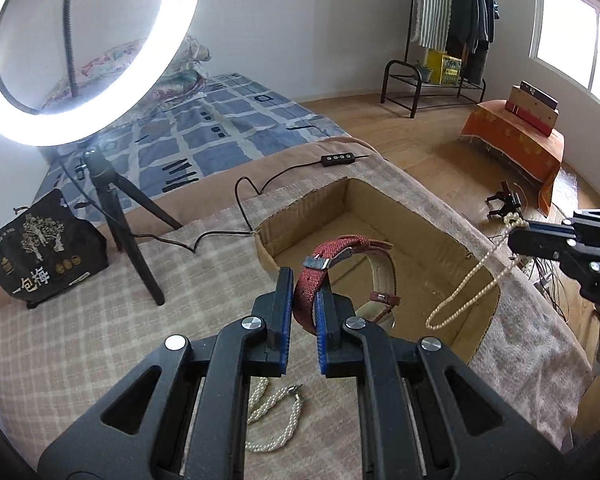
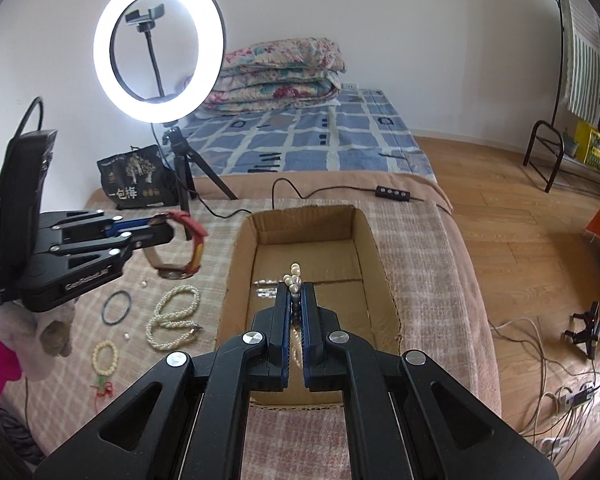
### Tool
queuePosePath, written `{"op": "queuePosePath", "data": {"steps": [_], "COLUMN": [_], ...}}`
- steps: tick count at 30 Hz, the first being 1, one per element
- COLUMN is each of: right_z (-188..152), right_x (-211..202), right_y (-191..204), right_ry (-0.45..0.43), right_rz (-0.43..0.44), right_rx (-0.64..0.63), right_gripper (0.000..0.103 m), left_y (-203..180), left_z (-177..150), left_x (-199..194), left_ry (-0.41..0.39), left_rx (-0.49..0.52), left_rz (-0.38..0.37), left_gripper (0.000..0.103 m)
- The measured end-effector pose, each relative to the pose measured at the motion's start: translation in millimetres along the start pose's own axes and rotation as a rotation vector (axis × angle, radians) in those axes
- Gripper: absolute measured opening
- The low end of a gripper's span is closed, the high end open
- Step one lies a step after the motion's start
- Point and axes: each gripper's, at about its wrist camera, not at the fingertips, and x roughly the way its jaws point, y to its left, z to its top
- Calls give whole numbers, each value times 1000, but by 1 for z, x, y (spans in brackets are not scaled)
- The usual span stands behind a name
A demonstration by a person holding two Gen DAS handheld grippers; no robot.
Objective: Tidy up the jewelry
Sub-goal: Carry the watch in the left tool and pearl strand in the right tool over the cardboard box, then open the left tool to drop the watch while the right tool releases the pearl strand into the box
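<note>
jewelry is split between two places at this moment: some pieces are in the air in the tongs, the rest lie on the checked cloth point(image 2: 412, 248) beside the open cardboard box point(image 2: 364, 248).

the left gripper point(image 1: 305, 280) pinches the strap of a red watch point(image 1: 340, 252), its pads pressed on the woven band, with the watch case hanging below the near rim of the box. in the right wrist view this watch point(image 2: 188, 240) is seen to hang just left of the box, not yet over its floor. the right gripper point(image 2: 296, 294) is pressed together on a pearl necklace point(image 1: 468, 284); a small cluster of beads shows above its tips, and in the left wrist view the strand droops in a long loop over the box's right wall.

still on the cloth to the left of the box are a twisted pearl bracelet point(image 2: 172, 316), a thin black ring point(image 2: 117, 307) and a pale bead bracelet point(image 2: 106, 358) with a red cord.

the step in hand appears to be carrying both pieces to the box. the box floor looks almost bare, so the task seems to be early. the next move likely calls for bringing each piece fully over the opening and lowering it before the tongs let go, so the dangling loop and the watch case clear the cardboard wall rather than catch on it.
</note>
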Motion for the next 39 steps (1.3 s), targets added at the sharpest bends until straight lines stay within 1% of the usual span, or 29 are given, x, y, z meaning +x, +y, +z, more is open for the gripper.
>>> {"op": "queuePosePath", "data": {"steps": [5,12,17,21,23,24,25,26,27,28,29,30,33,39], "right_z": [-7,-19,-23,-27,-28,-29,-29,-30,-30,-30,-31,-30,-29,-27], "right_x": [16,32,38,45,46,47,47,47,46,45,43,42,39,37], "right_y": [-7,-17,-18,-16,-13,-11,-10,-9,-7,-5,-4,-4,-4,1], "right_ry": [46,97,127,154,160,164,165,166,160,149,139,131,124,126], "right_rz": [6,3,8,12,11,5,-3,-13,-28,-46,-64,-73,-79,-103], "right_rx": [3,7,10,-6,-19,-29,-38,-47,-59,-68,-73,-74,-65,-70], "right_gripper": [3,3,3,3,3,3,5,17,35,44,57,63,67,69], "left_y": [-6,-10,-13,-15,-16,-16,-16,-16,-16,-15,-15,-14,-11,-3], "left_z": [9,10,9,9,8,8,8,8,9,9,10,11,15,16], "left_x": [33,72,86,90,90,90,89,87,87,83,81,79,72,55], "left_ry": [36,86,116,136,132,134,133,129,120,101,93,91,83,66], "left_rx": [-19,-42,-56,-57,-50,-50,-54,-57,-57,-57,-54,-52,-50,-58], "left_rz": [-6,1,-1,-12,-4,-10,-11,-6,-1,4,6,6,12,30], "left_gripper": [8,8,9,9,12,17,29,38,53,55,55,55,55,55]}}
